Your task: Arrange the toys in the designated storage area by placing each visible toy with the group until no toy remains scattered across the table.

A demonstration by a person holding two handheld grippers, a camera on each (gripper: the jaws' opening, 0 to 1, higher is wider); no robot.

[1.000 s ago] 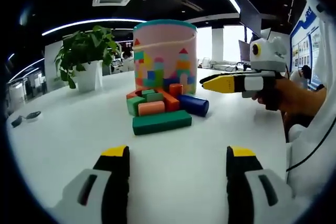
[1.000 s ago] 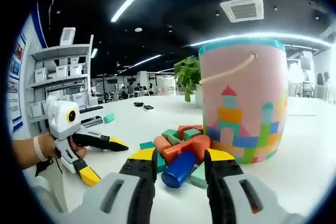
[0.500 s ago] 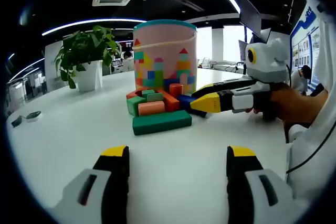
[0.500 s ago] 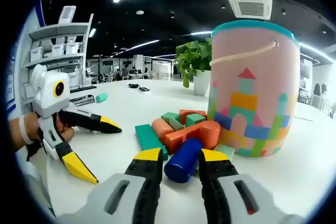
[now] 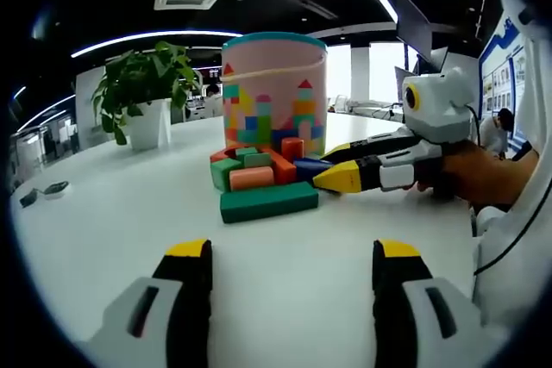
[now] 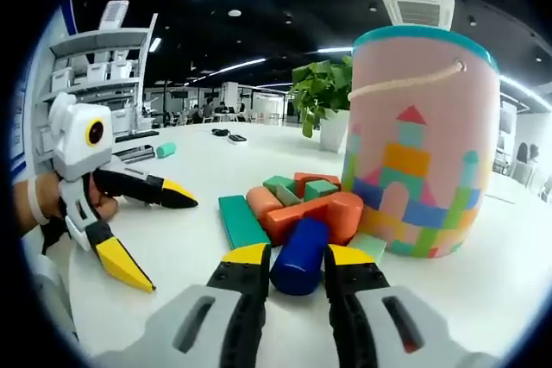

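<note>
A pile of foam blocks lies against a pink bucket (image 5: 274, 84) (image 6: 423, 144) printed with coloured shapes. The pile holds a long green block (image 5: 267, 200) (image 6: 241, 221), an orange block (image 5: 251, 177) and a blue cylinder (image 5: 308, 167) (image 6: 299, 256). My right gripper (image 6: 298, 258) (image 5: 333, 166) is shut on the blue cylinder, one jaw on each side of it, and the cylinder rests at the pile's edge. My left gripper (image 5: 291, 254) (image 6: 151, 230) stands open over bare table, short of the pile, with nothing between its jaws.
The white table (image 5: 103, 239) stretches wide around the pile. A potted plant (image 5: 145, 122) (image 6: 332, 131) stands behind the bucket. A small teal cylinder (image 6: 166, 150) lies far off near white shelves (image 6: 103, 84). Small dark items (image 5: 52, 189) sit at the table's edge.
My right gripper has moved in to the pile and its jaws have narrowed onto the blue cylinder. The left gripper has held its place, still open.
</note>
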